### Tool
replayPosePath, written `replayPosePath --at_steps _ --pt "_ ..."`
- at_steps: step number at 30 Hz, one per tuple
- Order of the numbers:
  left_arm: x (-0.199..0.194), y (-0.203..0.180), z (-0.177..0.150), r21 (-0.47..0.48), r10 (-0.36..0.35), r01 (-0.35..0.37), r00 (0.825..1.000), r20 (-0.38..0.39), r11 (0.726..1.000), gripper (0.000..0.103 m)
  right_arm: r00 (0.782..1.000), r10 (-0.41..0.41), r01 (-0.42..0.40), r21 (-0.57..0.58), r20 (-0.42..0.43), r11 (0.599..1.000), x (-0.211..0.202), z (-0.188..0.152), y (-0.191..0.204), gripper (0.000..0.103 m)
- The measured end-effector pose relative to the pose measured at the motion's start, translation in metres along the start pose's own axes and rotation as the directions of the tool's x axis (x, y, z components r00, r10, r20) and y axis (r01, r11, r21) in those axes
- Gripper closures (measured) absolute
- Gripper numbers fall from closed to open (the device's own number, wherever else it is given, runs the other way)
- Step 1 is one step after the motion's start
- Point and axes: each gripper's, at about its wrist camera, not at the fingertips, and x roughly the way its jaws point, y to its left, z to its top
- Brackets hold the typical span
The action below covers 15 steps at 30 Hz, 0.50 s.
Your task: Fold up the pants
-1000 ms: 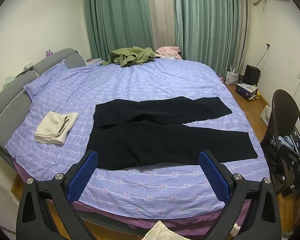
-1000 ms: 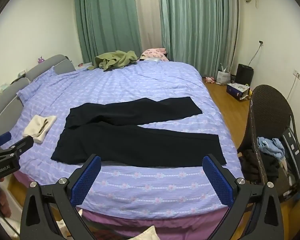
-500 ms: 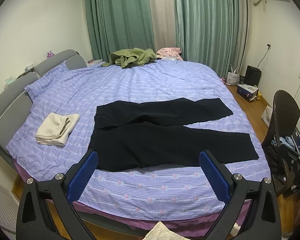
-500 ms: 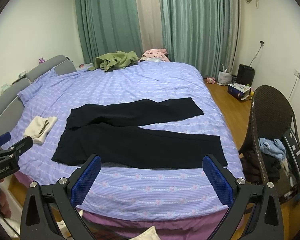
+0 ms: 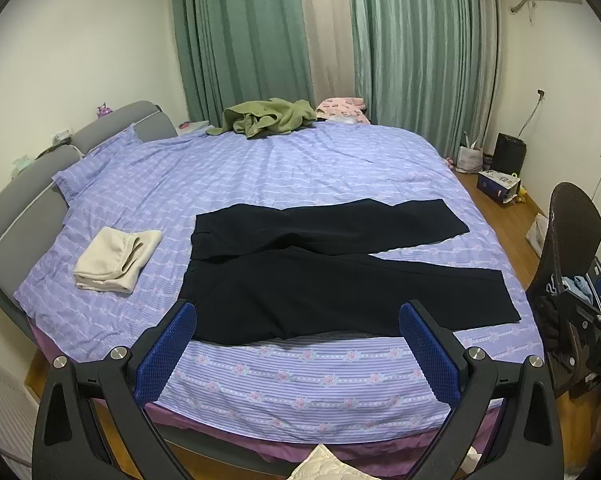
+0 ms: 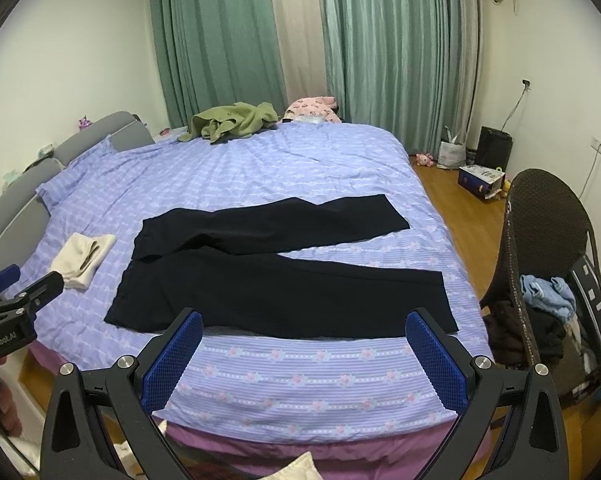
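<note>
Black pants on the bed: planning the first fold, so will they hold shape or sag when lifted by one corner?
The black pants lie flat and limp, so they will likely drape. Long legs would probably trail across the bed.

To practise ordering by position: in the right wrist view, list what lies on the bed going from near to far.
Black pants → green garment → pink garment by the curtains.
</note>
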Motion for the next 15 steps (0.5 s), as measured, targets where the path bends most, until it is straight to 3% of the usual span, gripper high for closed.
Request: replayPosePath --at_steps 15 --pt "0.0016 -0.0002 -0.0004 -0.004 0.003 -0.003 1.000 -0.001 1.000 0.000 1.000 0.009 -0.009 -0.008 -0.007 1.000 0.0054 0.0019 -0.0039 0.000"
